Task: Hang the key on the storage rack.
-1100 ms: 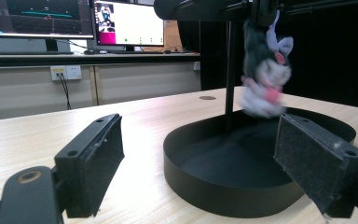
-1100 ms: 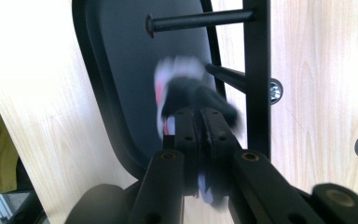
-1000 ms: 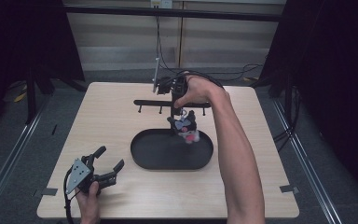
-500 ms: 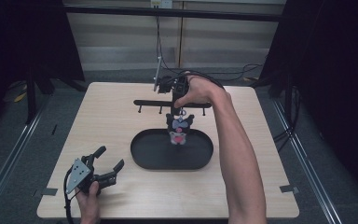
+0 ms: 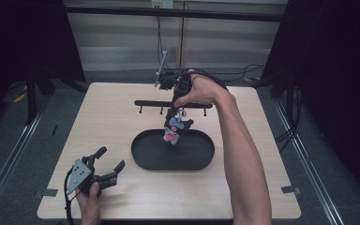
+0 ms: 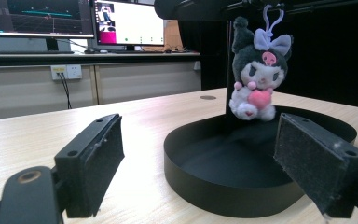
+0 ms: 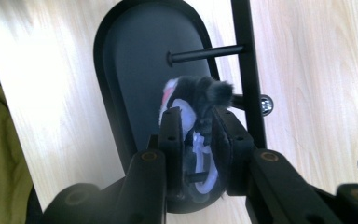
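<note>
A small plush keychain [image 5: 173, 130] with dark ears, a lilac bow and a pink heart hangs over the black oval tray [image 5: 140, 157]. In the left gripper view the plush [image 6: 257, 84] dangles by its lilac loop [image 6: 270, 16] from the black peg rack above. My right gripper [image 5: 177, 112] points down from the rack [image 5: 150, 102]. Its jaws have just been opening and stand a little apart, with the loop [image 7: 200, 144] and a peg between them and the plush [image 7: 191, 95] just beyond. My left gripper [image 5: 110, 158] rests open at the table's front left, holding nothing.
The rack's bar [image 7: 244, 46] carries several pegs and crosses the tray's far end [image 7: 107, 70]. Bare table lies left and right of the tray. Beyond the table, monitors [image 6: 126, 21] stand on a desk. Tape marks [image 5: 291, 190] sit near the front corners.
The plush and the right hand have shifted slightly left under the rack, and the right jaws have parted. The left gripper has stayed put.
</note>
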{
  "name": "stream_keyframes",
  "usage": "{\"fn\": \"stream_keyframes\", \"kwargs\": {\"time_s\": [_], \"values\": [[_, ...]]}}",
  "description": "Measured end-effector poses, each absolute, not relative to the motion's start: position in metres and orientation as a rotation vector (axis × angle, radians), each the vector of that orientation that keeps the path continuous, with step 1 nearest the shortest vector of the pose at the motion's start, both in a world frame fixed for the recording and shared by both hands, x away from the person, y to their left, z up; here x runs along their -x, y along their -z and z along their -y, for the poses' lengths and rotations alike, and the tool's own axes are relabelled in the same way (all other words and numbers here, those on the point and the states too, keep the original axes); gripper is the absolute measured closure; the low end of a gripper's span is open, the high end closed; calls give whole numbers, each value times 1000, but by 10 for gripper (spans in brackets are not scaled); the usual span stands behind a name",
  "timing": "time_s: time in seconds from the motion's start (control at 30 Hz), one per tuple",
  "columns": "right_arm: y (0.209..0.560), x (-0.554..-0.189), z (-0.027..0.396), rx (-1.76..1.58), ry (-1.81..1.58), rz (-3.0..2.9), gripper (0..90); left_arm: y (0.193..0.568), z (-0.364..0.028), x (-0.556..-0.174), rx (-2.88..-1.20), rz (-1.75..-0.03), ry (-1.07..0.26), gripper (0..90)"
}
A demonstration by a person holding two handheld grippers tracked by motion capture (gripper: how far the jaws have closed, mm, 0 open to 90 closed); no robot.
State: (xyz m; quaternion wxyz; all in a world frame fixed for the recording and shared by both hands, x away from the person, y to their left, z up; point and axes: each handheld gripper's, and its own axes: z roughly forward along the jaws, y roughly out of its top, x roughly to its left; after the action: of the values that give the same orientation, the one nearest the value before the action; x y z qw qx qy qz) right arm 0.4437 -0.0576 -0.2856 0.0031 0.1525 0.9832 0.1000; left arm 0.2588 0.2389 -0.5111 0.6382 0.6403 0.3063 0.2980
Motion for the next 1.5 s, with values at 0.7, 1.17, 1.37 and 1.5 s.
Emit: {"fn": "stream_keyframes", "kwargs": {"time_s": [0.7, 1.17, 1.37, 1.5], "values": [[283, -407, 78, -569, -538, -3013, 543, 511, -239, -259, -1470, -696, -681, 153], [295, -369, 98, -606, -751, -2953, 510, 511, -240, -259, -1476, -694, -682, 153], [302, -352, 108, -598, -866, -2895, 461, 511, -240, -259, -1476, -695, -683, 154], [312, -341, 118, -619, -963, -2832, 424, 511, -239, -259, -1473, -695, -683, 153]]}}
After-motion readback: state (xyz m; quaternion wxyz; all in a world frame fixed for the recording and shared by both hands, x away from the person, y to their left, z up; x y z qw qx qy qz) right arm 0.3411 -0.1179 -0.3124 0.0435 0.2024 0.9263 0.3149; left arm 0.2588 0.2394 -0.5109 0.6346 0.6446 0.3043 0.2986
